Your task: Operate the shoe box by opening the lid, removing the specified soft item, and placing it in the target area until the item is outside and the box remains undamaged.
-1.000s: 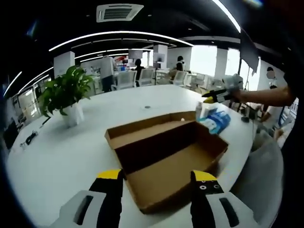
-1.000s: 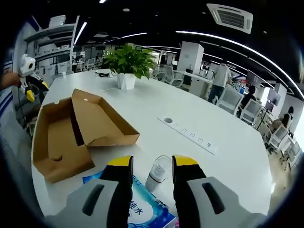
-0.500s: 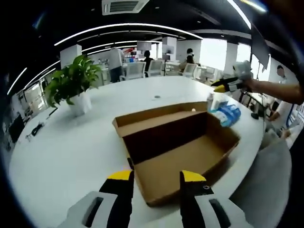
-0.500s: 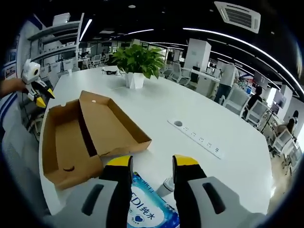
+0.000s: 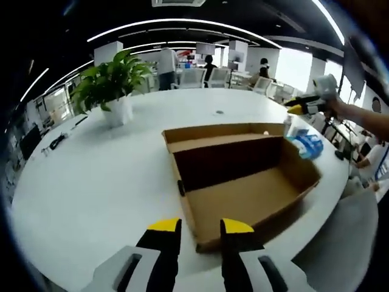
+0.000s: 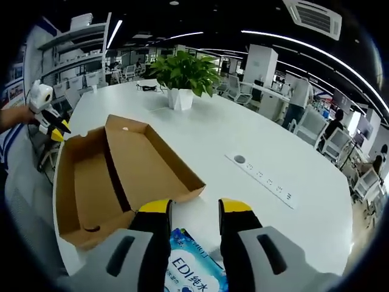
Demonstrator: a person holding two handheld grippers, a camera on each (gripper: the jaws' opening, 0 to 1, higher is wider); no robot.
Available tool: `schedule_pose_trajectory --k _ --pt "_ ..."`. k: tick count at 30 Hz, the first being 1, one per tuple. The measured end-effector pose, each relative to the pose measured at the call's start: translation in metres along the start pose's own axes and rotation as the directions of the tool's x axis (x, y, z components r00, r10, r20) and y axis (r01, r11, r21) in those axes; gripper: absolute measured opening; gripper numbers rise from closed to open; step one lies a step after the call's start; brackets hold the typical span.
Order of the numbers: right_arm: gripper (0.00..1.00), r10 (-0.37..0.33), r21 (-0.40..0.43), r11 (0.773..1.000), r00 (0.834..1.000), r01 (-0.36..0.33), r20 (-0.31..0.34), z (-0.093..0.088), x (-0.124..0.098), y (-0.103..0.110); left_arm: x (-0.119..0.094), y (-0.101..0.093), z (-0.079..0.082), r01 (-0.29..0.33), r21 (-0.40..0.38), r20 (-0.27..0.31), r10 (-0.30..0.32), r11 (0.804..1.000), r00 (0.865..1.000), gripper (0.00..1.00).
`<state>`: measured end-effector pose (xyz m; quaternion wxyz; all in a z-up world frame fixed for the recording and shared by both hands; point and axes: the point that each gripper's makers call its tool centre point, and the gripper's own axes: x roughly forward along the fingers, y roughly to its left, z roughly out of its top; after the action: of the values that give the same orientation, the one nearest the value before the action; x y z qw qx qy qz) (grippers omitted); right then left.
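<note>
An open, empty cardboard shoe box (image 5: pixel 246 194) lies on the white table, its lid (image 5: pixel 225 137) folded back flat. My left gripper (image 5: pixel 199 228) hovers just short of the box's near corner, open with nothing between the jaws. Beyond the box's far end lies a blue wipes pack (image 5: pixel 309 145) beside a small white bottle (image 5: pixel 290 125). My right gripper (image 5: pixel 302 108) hangs above them, apart from the pack. In the right gripper view the box (image 6: pixel 91 182) and lid (image 6: pixel 155 161) lie ahead. The pack (image 6: pixel 193 272) lies below my open right gripper (image 6: pixel 194 210), and the left gripper (image 6: pixel 53 125) shows beyond the box.
A potted plant (image 5: pixel 115 85) (image 6: pixel 185 76) stands farther along the table. A power strip (image 6: pixel 267 180) and a round socket (image 5: pixel 219 112) sit in the tabletop. The table edge (image 5: pixel 340 188) curves close to the box. Chairs and people are in the background.
My left gripper's jaws have drawn closer together, with a gap still between them. Both cameras shifted. The white bottle has slid out of the right gripper view.
</note>
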<state>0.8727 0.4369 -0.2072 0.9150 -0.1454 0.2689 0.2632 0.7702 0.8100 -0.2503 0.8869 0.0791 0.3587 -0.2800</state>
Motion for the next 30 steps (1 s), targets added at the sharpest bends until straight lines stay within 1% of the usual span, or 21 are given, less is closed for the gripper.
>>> schedule_pose_trajectory --k 2,5,7,8,10,12,13,15,18,20,23,27,30 --pt "0.27 0.008 0.007 1.0 1.0 -0.008 -0.007 -0.001 0.005 0.001 0.002 0.001 -0.004 -0.005 -0.006 -0.016 0.005 1.0 1.0 0.22" --pt "0.27 0.016 0.013 1.0 1.0 -0.016 -0.015 0.0 0.008 0.005 0.004 0.002 -0.007 -0.007 -0.017 -0.022 0.007 1.0 1.0 0.18" --pt "0.26 0.025 0.017 1.0 0.999 -0.024 -0.025 0.001 0.012 0.007 0.005 0.003 -0.009 -0.013 -0.022 -0.03 0.012 1.0 0.999 0.13" --pt "0.26 0.027 0.019 0.999 0.999 -0.027 -0.029 0.001 0.014 0.009 0.006 0.004 -0.01 -0.018 -0.026 -0.036 0.017 0.999 0.999 0.13" --pt "0.26 0.034 0.022 0.999 0.999 -0.033 -0.037 0.001 0.02 0.009 0.008 0.006 -0.013 -0.024 -0.06 -0.039 0.022 0.998 0.999 0.13" --pt "0.26 0.046 0.026 0.999 0.998 -0.045 -0.041 0.001 0.025 0.015 0.01 0.007 -0.014 -0.026 -0.102 -0.039 0.022 0.994 0.999 0.12" --pt "0.26 0.052 0.031 0.998 0.998 -0.05 -0.046 0.001 0.028 0.014 0.012 0.008 -0.015 -0.027 -0.123 -0.036 0.022 0.992 0.999 0.12" --pt "0.26 0.061 0.037 0.998 0.997 -0.059 -0.05 0.003 0.033 0.019 0.013 0.009 -0.016 -0.031 -0.139 -0.037 0.026 0.99 0.999 0.12" --pt "0.26 0.066 0.048 0.997 0.996 -0.063 -0.06 0.004 0.041 0.019 0.013 0.006 -0.015 -0.04 -0.169 -0.04 0.033 0.985 0.999 0.1" --pt "0.26 0.07 0.064 0.996 0.995 -0.066 -0.07 0.004 0.045 0.019 0.014 0.006 -0.016 -0.038 -0.189 -0.044 0.031 0.981 0.999 0.06" --pt "0.27 0.074 0.099 0.993 0.994 -0.066 -0.084 0.004 0.052 0.018 0.015 0.005 -0.016 -0.049 -0.194 -0.048 0.04 0.98 0.998 0.06" --pt "0.27 0.072 0.156 0.986 0.99 -0.053 -0.121 -0.003 0.063 0.012 0.015 0.005 -0.017 -0.064 -0.223 -0.061 0.052 0.973 0.997 0.05" --pt "0.27 0.062 0.177 0.983 0.989 -0.037 -0.135 -0.004 0.065 0.009 0.016 0.004 -0.017 -0.073 -0.231 -0.074 0.058 0.97 0.996 0.05"
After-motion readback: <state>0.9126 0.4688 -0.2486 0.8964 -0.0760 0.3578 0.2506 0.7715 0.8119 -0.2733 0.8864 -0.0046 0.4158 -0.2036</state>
